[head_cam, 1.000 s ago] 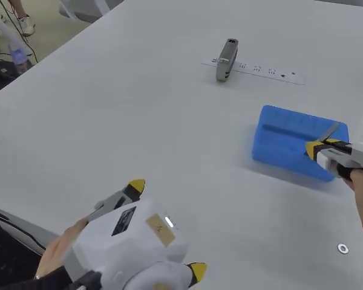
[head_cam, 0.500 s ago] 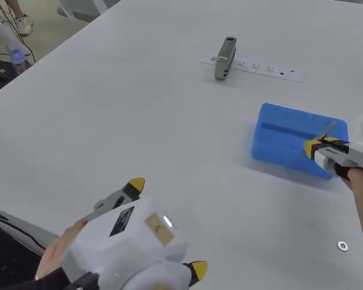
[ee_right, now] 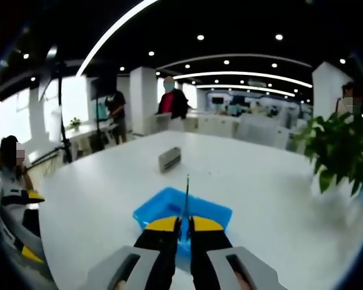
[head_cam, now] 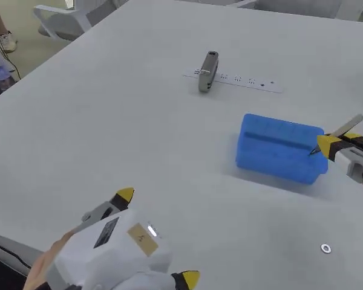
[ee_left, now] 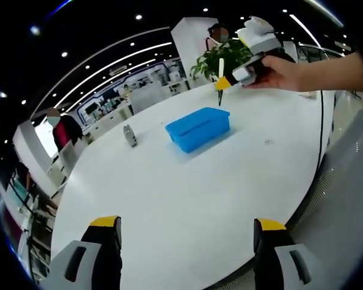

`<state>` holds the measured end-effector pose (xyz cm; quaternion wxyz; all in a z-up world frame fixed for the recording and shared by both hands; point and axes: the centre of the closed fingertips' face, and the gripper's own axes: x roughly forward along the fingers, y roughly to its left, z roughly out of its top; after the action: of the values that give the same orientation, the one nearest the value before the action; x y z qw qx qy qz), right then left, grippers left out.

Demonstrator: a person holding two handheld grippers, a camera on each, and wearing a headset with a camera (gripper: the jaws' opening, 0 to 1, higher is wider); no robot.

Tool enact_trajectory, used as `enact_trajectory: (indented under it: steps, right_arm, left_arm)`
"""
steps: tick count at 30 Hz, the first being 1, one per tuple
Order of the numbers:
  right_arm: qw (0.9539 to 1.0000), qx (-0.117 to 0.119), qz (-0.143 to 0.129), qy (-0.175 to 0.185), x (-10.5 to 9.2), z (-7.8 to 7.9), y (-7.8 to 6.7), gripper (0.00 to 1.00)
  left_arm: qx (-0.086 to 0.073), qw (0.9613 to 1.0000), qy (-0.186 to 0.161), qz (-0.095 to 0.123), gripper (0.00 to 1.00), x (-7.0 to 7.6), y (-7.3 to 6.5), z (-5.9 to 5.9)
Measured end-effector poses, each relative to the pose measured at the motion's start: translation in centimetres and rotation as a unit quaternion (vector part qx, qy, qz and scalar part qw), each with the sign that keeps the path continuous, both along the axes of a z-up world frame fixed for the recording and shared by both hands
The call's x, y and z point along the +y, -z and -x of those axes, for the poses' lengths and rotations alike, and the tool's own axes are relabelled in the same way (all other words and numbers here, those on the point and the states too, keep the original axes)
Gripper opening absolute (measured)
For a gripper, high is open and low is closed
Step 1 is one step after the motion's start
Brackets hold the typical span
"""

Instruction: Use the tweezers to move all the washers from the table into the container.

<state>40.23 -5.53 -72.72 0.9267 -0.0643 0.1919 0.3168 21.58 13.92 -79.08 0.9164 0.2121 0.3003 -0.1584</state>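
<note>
**Drop-off at the container; one washer waiting on the table**

The white table is carrying all the work items. The blue container is sitting open-topped towards the right of the head view, well apart from the front edge.

The left gripper is hovering low at the near edge of the table. Its jaws are standing wide apart and are holding nothing.

The right gripper is reaching in from the right. Its jaws are pressed together on the tweezers.

A flat power strip is lying beyond the container, with a small grey block standing on its left end. Neither is taking part in the task.

The tweezers are pointing down and forward, with the tip hanging over the right end of the container. The tip is too small to show whether it is pinching a washer.

One washer is lying flat on the bare table, near the front right and well apart from the container.

**Step in hand (judgement).** The operator is most likely delivering a washer into the container, or is finishing that delivery.

**Next move (judgement).**
- If the tip is carrying a washer, the squeeze is needing release over the container.
- The tweezers are then needing travel back to the washer on the table.
- The washer is thin and flat, so the tip is needing a low, accurate approach to its rim.
</note>
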Motion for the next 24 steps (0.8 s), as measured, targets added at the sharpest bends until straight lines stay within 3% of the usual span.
enact_trajectory:
  steps: [7, 14, 17, 20, 24]
  right_arm:
    - [0.9998, 0.009, -0.007, 0.014, -1.8, 2.7, 0.1, 0.04]
    - [0.9992, 0.034, -0.001, 0.022, -3.1, 5.3, 1.5, 0.04]
    - [0.9988, 0.039, 0.001, 0.031, -3.6, 6.0, 1.8, 0.04]
    - [0.998, 0.051, -0.002, 0.036, -4.0, 6.8, 2.5, 0.04]
    - [0.9971, 0.066, 0.001, 0.038, -3.9, 7.8, 3.3, 0.04]
  left_arm:
    - [0.001, 1.0, 0.007, -0.003, 0.93, -0.2, 0.1, 0.1]
    - [0.0, 1.0, 0.004, -0.007, 0.93, -0.1, 0.1, 0.0]
    - [-0.002, 1.0, 0.0, 0.006, 0.93, -0.1, -0.1, -0.1]
    - [0.003, 0.9999, 0.01, -0.009, 0.92, -0.3, 0.3, 0.1]
    - [0.002, 0.9999, 0.01, -0.009, 0.92, -0.2, 0.2, 0.1]
